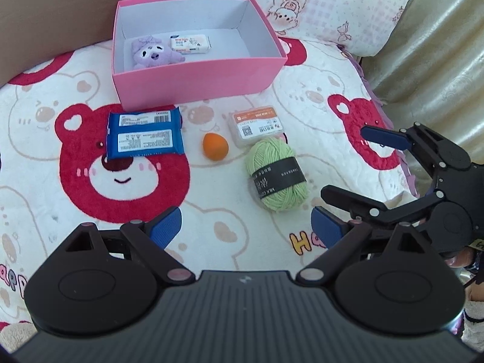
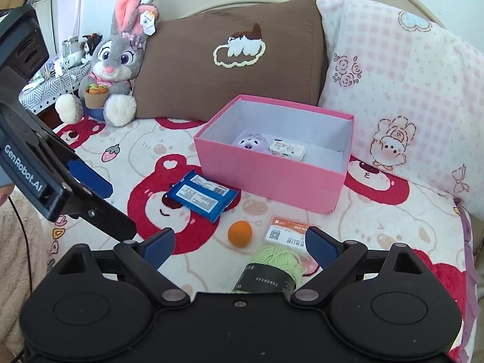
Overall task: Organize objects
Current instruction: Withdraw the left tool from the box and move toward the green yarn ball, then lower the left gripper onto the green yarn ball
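Here, both the left gripper [image 1: 246, 227] and the right gripper [image 2: 240, 246] are wide apart, holding nothing; the yarn [image 1: 276, 174] lies at five o'clock from the pink box [image 1: 196, 81].

Plush [image 1: 151, 53], wipes [image 1: 189, 43] in box [image 1: 196, 80]; yarn [image 1: 276, 175] right of egg [image 1: 215, 146].

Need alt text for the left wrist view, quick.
A pink box on a bear-print blanket holds a purple plush and a wipes pack. In front lie a blue packet, orange egg, small case and green yarn; both hand-held grippers, left and right, are open.
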`<state>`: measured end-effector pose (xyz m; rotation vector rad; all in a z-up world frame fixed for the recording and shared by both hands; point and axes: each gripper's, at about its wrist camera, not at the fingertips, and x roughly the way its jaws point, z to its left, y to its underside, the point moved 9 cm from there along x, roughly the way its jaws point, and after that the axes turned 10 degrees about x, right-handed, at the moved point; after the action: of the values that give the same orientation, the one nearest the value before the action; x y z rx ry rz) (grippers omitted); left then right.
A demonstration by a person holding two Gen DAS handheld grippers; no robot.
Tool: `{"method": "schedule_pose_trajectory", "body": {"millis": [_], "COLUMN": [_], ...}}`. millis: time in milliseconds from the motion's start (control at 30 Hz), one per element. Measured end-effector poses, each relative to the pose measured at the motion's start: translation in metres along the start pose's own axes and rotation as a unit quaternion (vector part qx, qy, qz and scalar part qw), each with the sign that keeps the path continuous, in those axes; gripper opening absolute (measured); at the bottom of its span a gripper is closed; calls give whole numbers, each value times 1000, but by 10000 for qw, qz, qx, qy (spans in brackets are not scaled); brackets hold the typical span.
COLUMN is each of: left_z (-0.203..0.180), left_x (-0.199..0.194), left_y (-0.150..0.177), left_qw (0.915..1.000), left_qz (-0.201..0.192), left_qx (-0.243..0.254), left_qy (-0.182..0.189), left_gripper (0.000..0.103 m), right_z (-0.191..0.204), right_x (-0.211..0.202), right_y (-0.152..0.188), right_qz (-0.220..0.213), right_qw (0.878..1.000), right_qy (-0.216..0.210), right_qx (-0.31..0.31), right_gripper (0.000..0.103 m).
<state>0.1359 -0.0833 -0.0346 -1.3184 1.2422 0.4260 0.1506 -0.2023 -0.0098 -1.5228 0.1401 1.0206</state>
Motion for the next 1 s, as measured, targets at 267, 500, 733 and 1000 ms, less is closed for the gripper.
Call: {"method": "schedule_pose_trajectory", "body": {"millis": [267,500,733,1000], "left_z": [18,15,1,-1], "left_x": [21,59,91,118], "left_y": [-18,-24,-27,-24], "left_qw": [9983,9990,9965,9906], "left_qz": [-372,-176,-195,-239], "left_qx": [-200,-419,-681,-941], "left_qy": [-408,55,449,962], "left_gripper": [93,93,93,92], "right_z": [-15,-11,-18,-19], "right_x": [25,38,62,95], "right_y": [5,25,36,46], "right_qz": [422,885,1313,1516], "right_qw": [9988,9944,9909,9882], "right_qy": [243,438,267,211], "right_qx": [-23,-368,-113,-83], "right_gripper": [95,95,95,95]}}
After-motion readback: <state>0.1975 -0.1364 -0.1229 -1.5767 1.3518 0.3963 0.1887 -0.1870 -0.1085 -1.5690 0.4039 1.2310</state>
